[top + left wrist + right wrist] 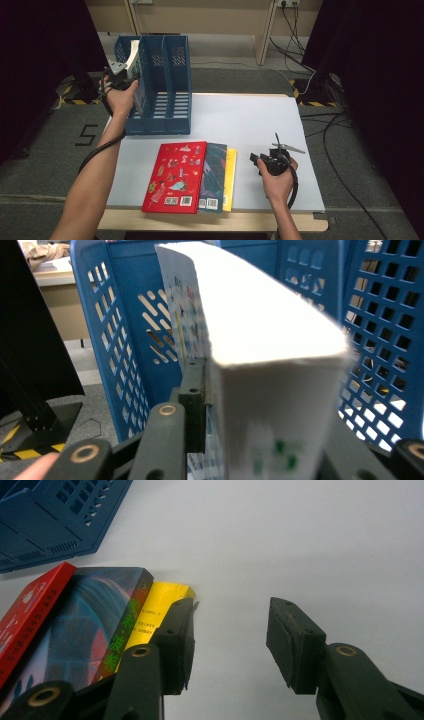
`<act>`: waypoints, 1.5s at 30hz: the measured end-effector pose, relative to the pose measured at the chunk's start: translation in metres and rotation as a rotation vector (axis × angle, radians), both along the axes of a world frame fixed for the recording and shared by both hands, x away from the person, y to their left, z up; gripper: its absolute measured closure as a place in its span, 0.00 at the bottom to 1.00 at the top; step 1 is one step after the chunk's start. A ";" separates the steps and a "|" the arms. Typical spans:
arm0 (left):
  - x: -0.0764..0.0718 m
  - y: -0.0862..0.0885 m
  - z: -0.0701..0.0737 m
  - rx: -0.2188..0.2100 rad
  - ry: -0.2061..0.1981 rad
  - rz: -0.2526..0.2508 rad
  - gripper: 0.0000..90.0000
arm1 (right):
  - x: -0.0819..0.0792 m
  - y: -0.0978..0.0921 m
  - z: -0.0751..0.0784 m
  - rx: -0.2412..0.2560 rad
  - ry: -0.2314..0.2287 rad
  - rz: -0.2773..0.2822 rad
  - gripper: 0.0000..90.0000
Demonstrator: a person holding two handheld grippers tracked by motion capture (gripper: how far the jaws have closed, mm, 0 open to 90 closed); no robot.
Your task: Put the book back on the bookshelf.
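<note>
Found the white book up at the leftmost compartment of the blue file rack, standing on its edge and leaning a little, with its top above the rack walls. Could not tell from the high view how deep its lower edge sat inside the compartment. Saw in the left gripper view its long axis running straight away from the fingers into the slot, between the lattice wall on one side and the first divider on the other. Noted the left gripper clamped on the near end of this book, the fingers pressed on both covers, with the hand at the outer left corner of the rack. Judged that the coming move depended on this line: kept parallel to the walls, with free space below, for lowering and then letting go. Counted three more books flat on the counter near its front edge, overlapping: a red book on top, a dark book under it, a yellow book lowest and most to the right. Placed the right gripper low over the counter just beside the yellow book, fingers apart and holding nothing, clearly the nearer one to that stack. Could not say whether one finger touched the yellow corner.
</note>
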State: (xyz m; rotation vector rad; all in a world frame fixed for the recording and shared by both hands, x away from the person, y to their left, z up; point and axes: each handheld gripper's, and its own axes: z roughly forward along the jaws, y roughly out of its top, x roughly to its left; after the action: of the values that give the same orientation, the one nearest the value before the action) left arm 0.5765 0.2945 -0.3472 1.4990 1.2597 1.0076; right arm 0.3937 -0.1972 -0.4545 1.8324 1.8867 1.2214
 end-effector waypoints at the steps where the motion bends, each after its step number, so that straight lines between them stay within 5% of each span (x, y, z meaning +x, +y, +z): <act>1: -0.002 0.000 0.001 0.000 0.001 -0.003 0.74 | 0.000 0.000 0.000 -0.001 -0.002 0.000 0.61; 13: -0.016 -0.001 -0.006 0.001 0.022 0.002 0.75 | -0.001 0.001 0.002 0.000 -0.009 0.002 0.60; 45: 0.006 0.008 0.001 -0.006 0.068 0.010 0.80 | -0.001 -0.002 0.004 0.004 -0.009 -0.007 0.60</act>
State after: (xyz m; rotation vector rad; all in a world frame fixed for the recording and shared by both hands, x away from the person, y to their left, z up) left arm 0.5824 0.3021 -0.3466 1.5353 1.3174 0.9658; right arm 0.3923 -0.1993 -0.4507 1.8304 1.8726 1.2303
